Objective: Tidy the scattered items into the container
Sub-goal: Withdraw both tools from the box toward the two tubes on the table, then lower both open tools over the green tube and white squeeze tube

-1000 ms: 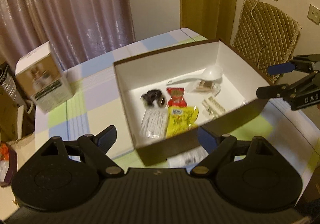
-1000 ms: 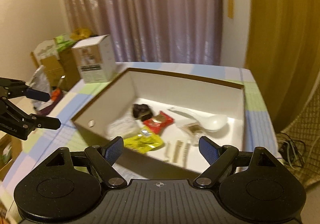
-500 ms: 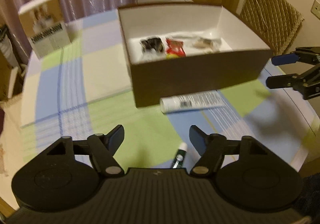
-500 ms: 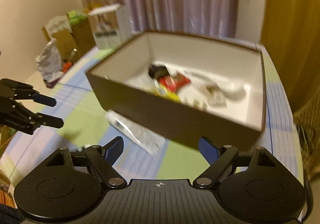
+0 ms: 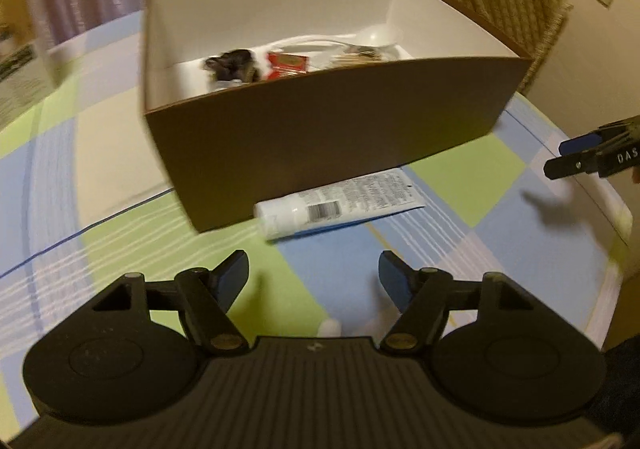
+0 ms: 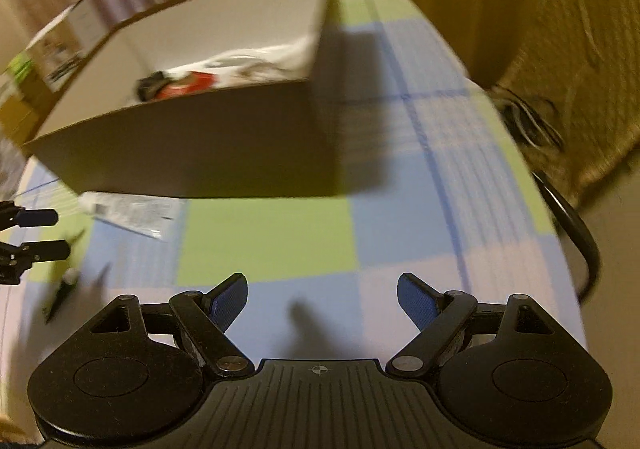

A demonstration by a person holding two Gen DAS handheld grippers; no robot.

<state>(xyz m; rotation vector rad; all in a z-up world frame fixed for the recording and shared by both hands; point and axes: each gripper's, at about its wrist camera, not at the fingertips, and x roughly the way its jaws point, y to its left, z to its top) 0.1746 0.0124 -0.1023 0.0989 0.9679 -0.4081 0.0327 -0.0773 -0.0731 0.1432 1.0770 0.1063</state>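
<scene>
Left wrist view: left gripper (image 5: 313, 277) fingers spread and opening, empty, aimed at tube (image 5: 336, 207) lying against box (image 5: 320, 129); right gripper (image 6: 322, 299) spread, empty

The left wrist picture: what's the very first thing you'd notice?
The big brown cardboard box with white inside walls sits mid-table, with small bits like a red packet inside. A white squeeze tube with a barcode lies on the checked tablecloth against the box's near wall, beyond the left gripper, whose empty jaws are opening.
</scene>
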